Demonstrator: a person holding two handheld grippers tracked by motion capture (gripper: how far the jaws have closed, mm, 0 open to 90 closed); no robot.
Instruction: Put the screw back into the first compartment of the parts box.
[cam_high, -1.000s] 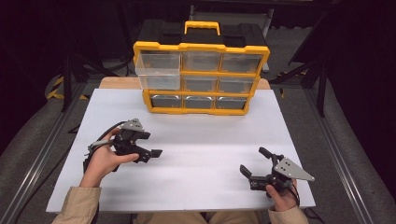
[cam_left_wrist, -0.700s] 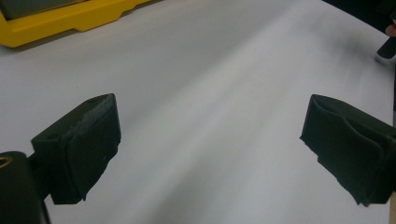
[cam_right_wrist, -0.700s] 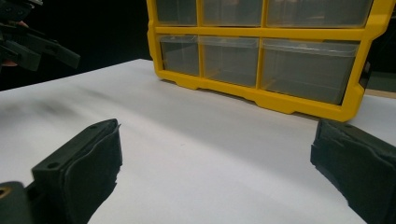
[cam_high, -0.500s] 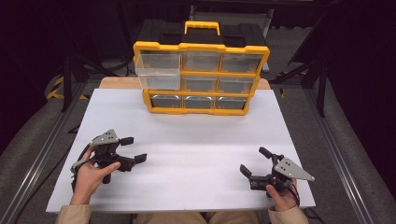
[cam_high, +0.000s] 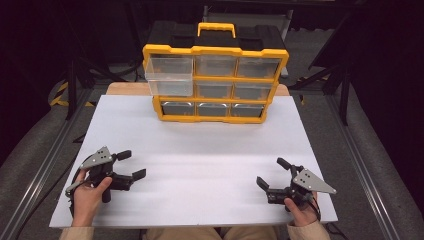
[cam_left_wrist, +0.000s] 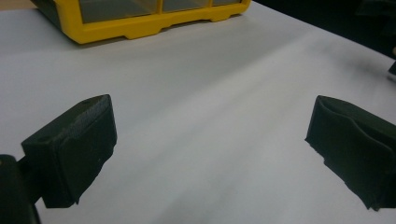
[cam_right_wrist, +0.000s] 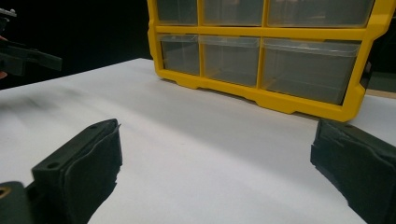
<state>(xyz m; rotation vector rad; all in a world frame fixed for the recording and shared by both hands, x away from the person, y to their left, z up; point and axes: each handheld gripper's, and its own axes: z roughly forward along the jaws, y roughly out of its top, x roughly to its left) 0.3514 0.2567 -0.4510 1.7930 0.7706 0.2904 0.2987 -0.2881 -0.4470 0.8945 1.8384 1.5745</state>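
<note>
My left claw (cam_high: 127, 165) low over white surface (cam_high: 200, 165), near-left corner; jaws wide apart, just been opening, nothing between them. My right claw (cam_high: 272, 172) near-right, gaping, empty. Yellow drawer organizer (cam_high: 216, 82) at far edge, well apart from both claws; top-left drawer (cam_high: 170, 75) pulled out. Drawer contents unreadable through cloudy plastic. Organizer cut off by frame edge in both gripper views.
</note>
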